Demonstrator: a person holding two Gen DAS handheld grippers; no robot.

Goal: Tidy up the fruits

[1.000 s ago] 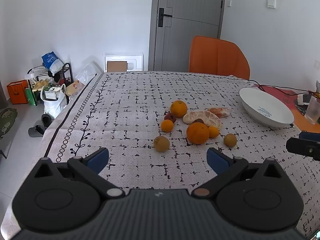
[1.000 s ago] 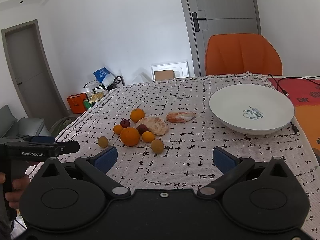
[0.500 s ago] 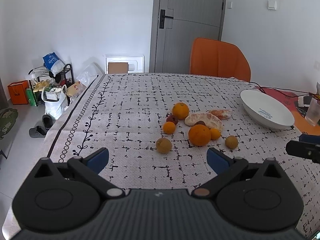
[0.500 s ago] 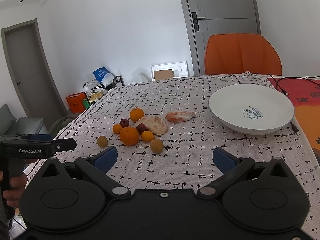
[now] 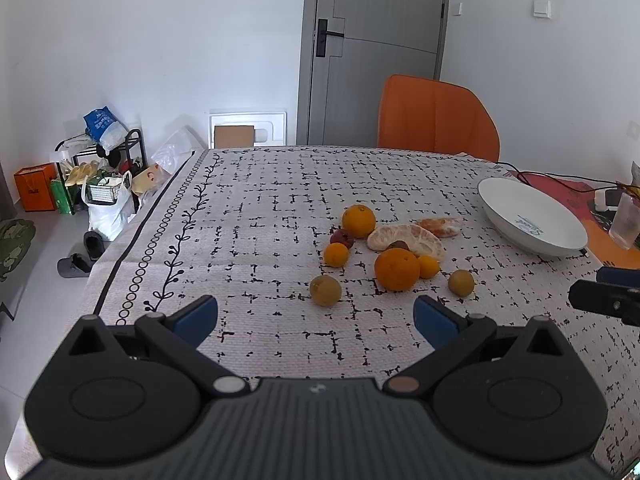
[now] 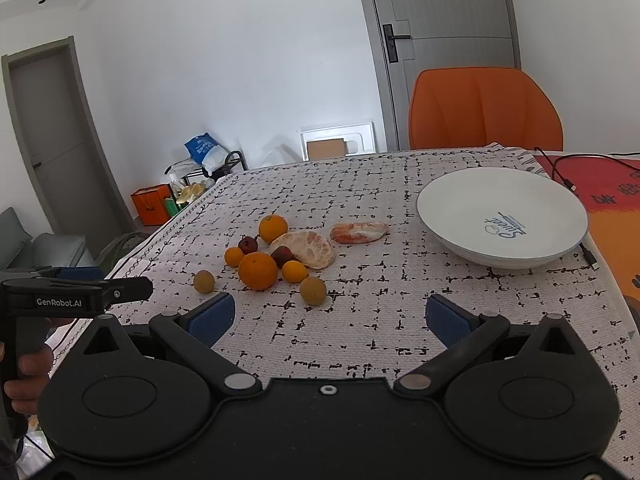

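Left gripper (image 5: 316, 320) spread wide, empty, above tablecloth (image 5: 248, 240). Ahead, mid-table, fruit cluster: brownish fruit (image 5: 325, 290), small orange (image 5: 335, 255), big orange (image 5: 397, 269), peeled citrus (image 5: 406, 238), second brownish fruit (image 5: 461, 283). White bowl (image 6: 502, 216) right of cluster, apart, empty. Right gripper (image 6: 330, 320) spread wide, empty.

Loose cluster of oranges (image 5: 397, 269), small fruits and peeled segments (image 6: 308, 249) beside empty white bowl (image 6: 460, 212).
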